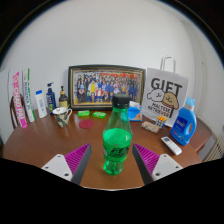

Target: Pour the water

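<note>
1. Gripper view: gripper point(112, 158) low over the brown wooden surface point(40, 145), fingers apart, purple pads point(78, 157) facing inward on each side.
2. Green bottle point(118, 140) upright between the fingers, black cap on. Whether the pads press on it or leave a gap: cannot tell. Looks to stand on the surface by itself.
3. Progress, judged from this: early. Bottle neither lifted nor tilted, cap apparently still closed. No pouring visible.
4. Receiving vessel: cup point(63, 115) beyond the left finger, likely target but not certain. Contents not visible.
5. Left to do, as a guess: close on bottle, lift, deal with cap, carry to cup, tilt.
6. Bottle label: dark print on green, not readable.
7. Beyond bottle: framed group photo point(105, 85) against the wall, no legible caption.
8. Right of the frame: white paper bag point(166, 97), reads "GIFT" in large letters, smaller lines under it too small to make out.
9. Right of the bag: blue jug-type bottle point(184, 122), looks like detergent, label unreadable.
10. Left of the frame: row of tubes and small bottles point(38, 100), including pink toothbrush packaging point(17, 98); text illegible.
11. Small green items point(91, 114) on the surface ahead of the frame, unidentified.
12. White flat object point(171, 146) near the right finger, no readable marking.
</note>
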Action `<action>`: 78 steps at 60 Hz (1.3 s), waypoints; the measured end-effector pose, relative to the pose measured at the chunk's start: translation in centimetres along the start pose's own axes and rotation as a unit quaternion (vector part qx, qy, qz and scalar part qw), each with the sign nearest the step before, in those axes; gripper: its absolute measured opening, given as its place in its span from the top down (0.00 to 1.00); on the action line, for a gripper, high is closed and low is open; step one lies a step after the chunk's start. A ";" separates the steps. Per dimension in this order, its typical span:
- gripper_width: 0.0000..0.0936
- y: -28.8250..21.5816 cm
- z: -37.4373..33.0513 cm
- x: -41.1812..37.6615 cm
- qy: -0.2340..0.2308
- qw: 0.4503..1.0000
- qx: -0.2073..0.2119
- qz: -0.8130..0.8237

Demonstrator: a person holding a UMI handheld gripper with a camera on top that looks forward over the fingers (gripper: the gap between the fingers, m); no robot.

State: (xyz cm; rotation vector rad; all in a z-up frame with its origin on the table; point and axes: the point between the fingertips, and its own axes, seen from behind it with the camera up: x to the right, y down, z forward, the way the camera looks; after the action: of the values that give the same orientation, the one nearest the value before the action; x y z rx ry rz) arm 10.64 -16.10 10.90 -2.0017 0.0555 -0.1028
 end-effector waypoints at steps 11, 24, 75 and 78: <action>0.29 0.8 4.4 0.3 -0.012 1.000 0.005 -0.010; 0.58 0.2 5.1 0.7 -0.005 1.000 0.029 -0.007; 0.62 -22.9 18.5 -13.0 0.209 0.746 0.084 -0.627; 0.62 -22.7 19.7 -13.8 0.220 0.705 0.074 -0.671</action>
State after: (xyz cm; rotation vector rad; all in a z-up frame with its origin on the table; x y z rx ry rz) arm -1.35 12.38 22.60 -1.4100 -1.0912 -1.4572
